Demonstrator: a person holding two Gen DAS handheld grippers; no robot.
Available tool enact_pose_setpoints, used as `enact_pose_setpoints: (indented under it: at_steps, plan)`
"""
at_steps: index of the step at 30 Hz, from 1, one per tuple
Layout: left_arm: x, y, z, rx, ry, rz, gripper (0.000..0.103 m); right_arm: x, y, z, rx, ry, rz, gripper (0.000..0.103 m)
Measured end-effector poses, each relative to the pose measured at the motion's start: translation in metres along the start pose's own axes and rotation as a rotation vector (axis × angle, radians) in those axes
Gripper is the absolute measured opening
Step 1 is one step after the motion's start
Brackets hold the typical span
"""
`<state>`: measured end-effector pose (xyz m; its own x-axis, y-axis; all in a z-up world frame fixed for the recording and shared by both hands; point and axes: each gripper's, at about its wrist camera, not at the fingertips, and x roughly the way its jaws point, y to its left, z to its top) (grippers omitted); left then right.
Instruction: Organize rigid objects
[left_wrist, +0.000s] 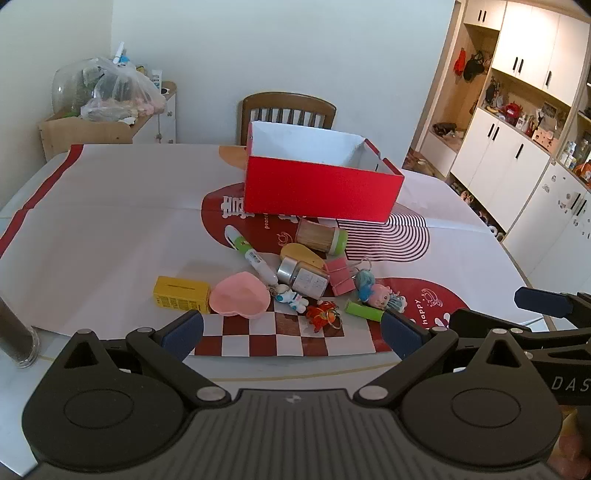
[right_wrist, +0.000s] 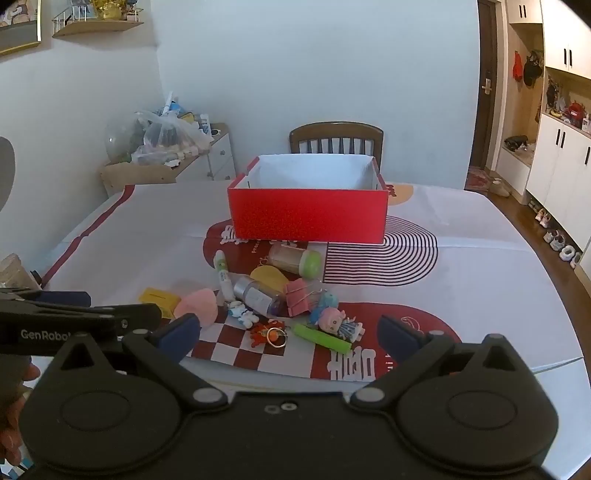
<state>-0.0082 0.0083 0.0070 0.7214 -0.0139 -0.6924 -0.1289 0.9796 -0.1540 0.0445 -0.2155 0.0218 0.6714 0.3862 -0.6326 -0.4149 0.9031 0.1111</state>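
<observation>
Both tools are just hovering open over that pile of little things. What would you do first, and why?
Probably lower the left tool onto the yellow box: it lies at the pile's left edge, clear of the tangle, and the red box behind looks empty.

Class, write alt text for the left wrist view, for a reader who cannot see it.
An open left claw hovers over a table's near edge, facing a pile of small items: a yellow box, a pink heart dish, a pen, a toothpick jar. Behind them stands an open red box, nothing visible inside.
</observation>
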Motion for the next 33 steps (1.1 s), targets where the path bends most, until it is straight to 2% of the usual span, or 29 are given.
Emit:
enact_pose_setpoints:
  at_steps: [13, 33]
  plan:
    - [-0.008, 0.003, 0.000, 0.026, -0.022, 0.013, 0.103, -0.004, 0.008, -0.001, -0.003, -0.021, 0.004, 0.102]
    - [-0.030, 0.002, 0.002, 0.067, -0.143, 0.003, 0.103, -0.022, 0.012, -0.002, 0.014, -0.115, -0.040, 0.099]
